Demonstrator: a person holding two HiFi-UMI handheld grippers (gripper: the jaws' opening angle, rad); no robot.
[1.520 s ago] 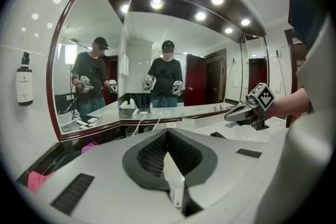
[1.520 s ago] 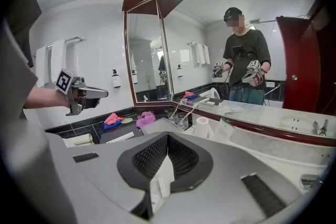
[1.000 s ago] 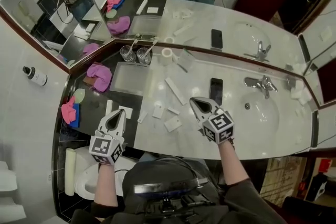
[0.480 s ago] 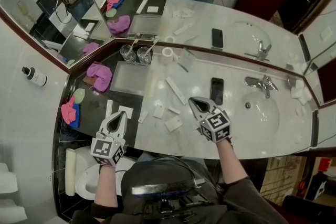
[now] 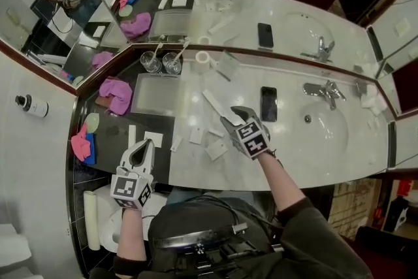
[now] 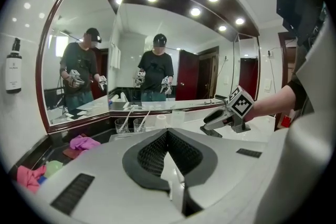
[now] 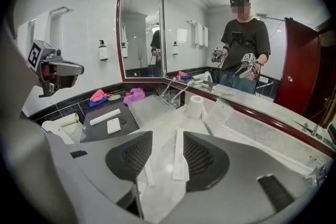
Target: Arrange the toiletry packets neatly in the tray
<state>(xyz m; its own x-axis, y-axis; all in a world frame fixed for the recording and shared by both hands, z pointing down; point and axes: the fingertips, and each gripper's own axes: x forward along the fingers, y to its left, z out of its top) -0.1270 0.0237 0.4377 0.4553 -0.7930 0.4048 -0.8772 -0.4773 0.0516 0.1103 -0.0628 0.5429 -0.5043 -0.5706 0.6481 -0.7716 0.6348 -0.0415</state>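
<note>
**Right claw spread over long packet, tray holds nothing yet**

Left side: the left gripper [image 5: 144, 144] hovers over the near edge of the dark counter, jaws pressed together with nothing between them. It is judged parked, since it reaches for neither the narrow packet [image 5: 132, 135] nor the square packet [image 5: 154, 138] lying just ahead of it. Beyond these, the glass tray [image 5: 157, 96] sits bare beside the pink cloth [image 5: 119, 93], so no packet has been arranged.

Centre: the other packets lie flat and scattered on the white marble, apart from the tray. The small packets [image 5: 196, 136] are toward the front edge, and a long white packet [image 5: 214, 102] lies diagonally.

Right of these: the right gripper [image 5: 230, 115] angles down at the long white packet's near end. Its jaws have just been opening and stand part-way spread. Its own view shows that packet on the marble in the gap — pads clear of it. Judged reason: the jaws are widening to straddle the strip before pinching it for the tray.
</note>
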